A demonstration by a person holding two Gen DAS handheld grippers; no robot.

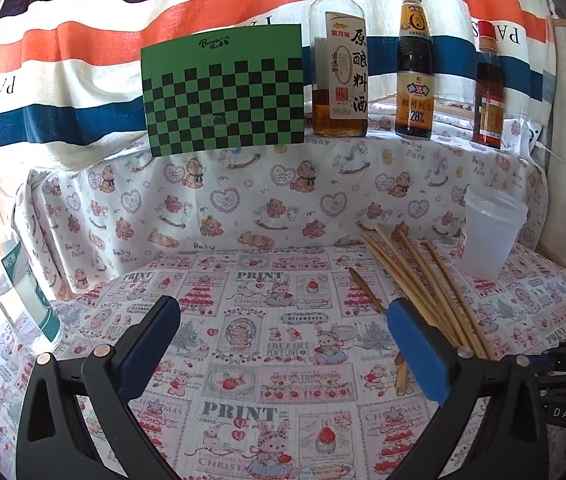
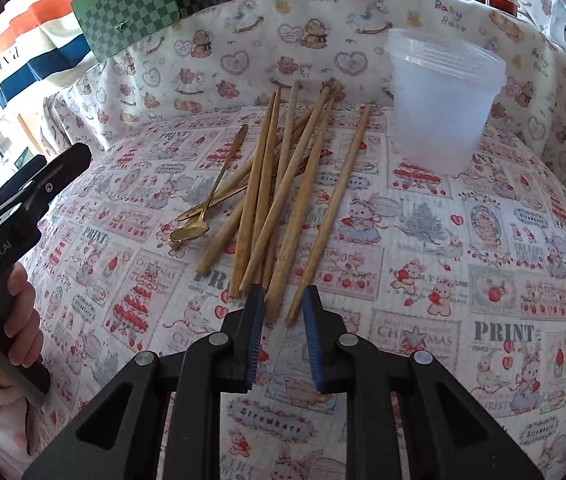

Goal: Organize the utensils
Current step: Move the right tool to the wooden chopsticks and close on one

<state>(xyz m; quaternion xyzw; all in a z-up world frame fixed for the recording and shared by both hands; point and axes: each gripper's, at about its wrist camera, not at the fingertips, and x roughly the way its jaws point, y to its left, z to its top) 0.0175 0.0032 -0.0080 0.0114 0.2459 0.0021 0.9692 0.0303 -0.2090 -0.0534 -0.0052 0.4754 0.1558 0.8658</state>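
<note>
A loose pile of several wooden chopsticks (image 2: pixel 283 184) lies on the printed tablecloth, with gold spoons (image 2: pixel 191 232) at its left side. A clear plastic cup (image 2: pixel 443 104) stands upright behind and right of the pile. My right gripper (image 2: pixel 283 304) is partly open and empty, its fingertips just at the near ends of the chopsticks. My left gripper (image 1: pixel 283 316) is wide open and empty over bare cloth; the chopsticks (image 1: pixel 423 280) lie past its right finger and the cup (image 1: pixel 491 232) stands farther right.
A spray bottle (image 1: pixel 15 276) stands at the left. A green checkered board (image 1: pixel 223 92) and three sauce bottles (image 1: pixel 339 60) stand on the raised ledge behind. A cloth-covered wall (image 2: pixel 243 60) borders the far side. The left gripper's body (image 2: pixel 15 208) is at the left in the right wrist view.
</note>
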